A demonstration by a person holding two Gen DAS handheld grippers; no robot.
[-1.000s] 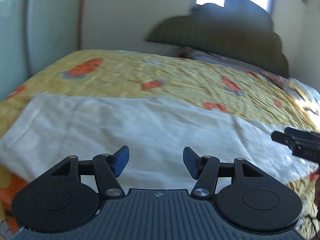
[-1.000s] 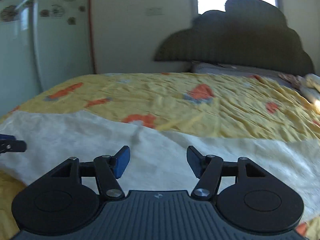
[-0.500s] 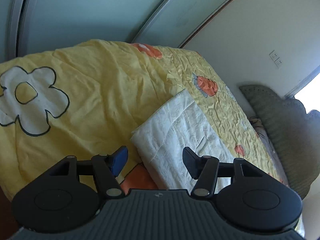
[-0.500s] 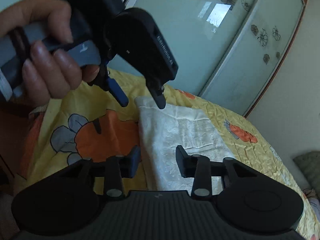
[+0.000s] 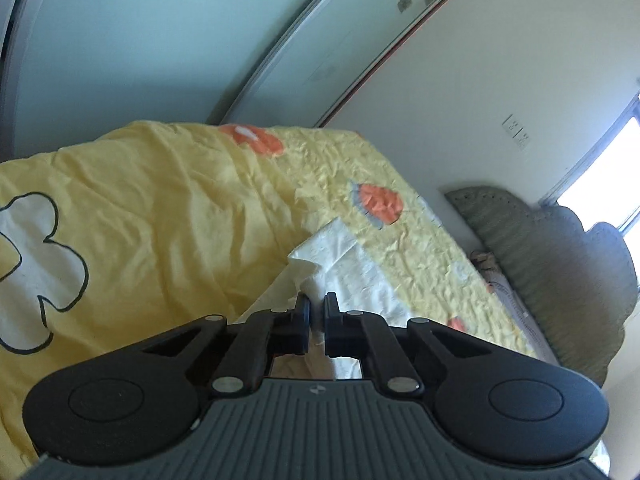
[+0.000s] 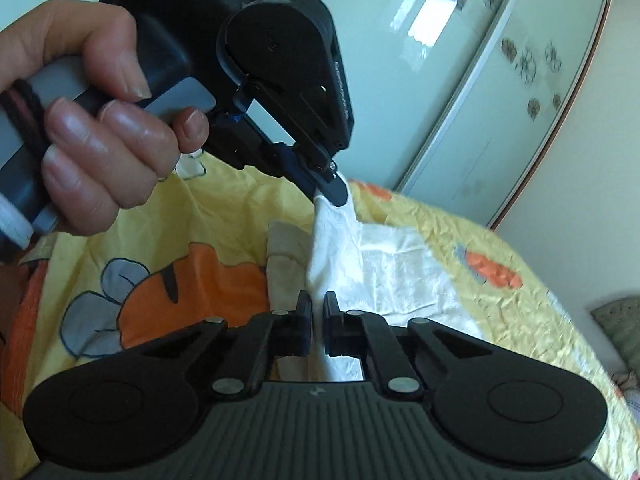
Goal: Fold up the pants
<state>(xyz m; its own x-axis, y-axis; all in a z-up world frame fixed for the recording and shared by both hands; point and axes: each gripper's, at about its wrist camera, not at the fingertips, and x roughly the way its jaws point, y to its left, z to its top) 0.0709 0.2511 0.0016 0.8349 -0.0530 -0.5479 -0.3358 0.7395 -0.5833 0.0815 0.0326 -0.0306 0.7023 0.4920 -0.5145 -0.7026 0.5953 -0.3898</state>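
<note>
The white pants [image 5: 352, 276] lie on the yellow bedspread [image 5: 172, 216]. My left gripper [image 5: 316, 308] is shut on the near end of the pants and lifts a pinch of cloth. My right gripper [image 6: 316, 306] is shut on the same end of the white pants [image 6: 400, 276], close beside it. In the right wrist view the left gripper [image 6: 334, 186] shows above, held by a hand [image 6: 92, 136], with white cloth hanging from its tips.
The bedspread has orange prints [image 6: 176, 292] and a white flower [image 5: 32, 268]. Sliding wardrobe doors [image 6: 500, 92] stand behind the bed. A grey-green headboard [image 5: 560, 276] and a window [image 5: 604, 176] are at the right.
Both grippers have closed on the end of the pants; half a second ago both were open above it. The cloth end is now lifted.
</note>
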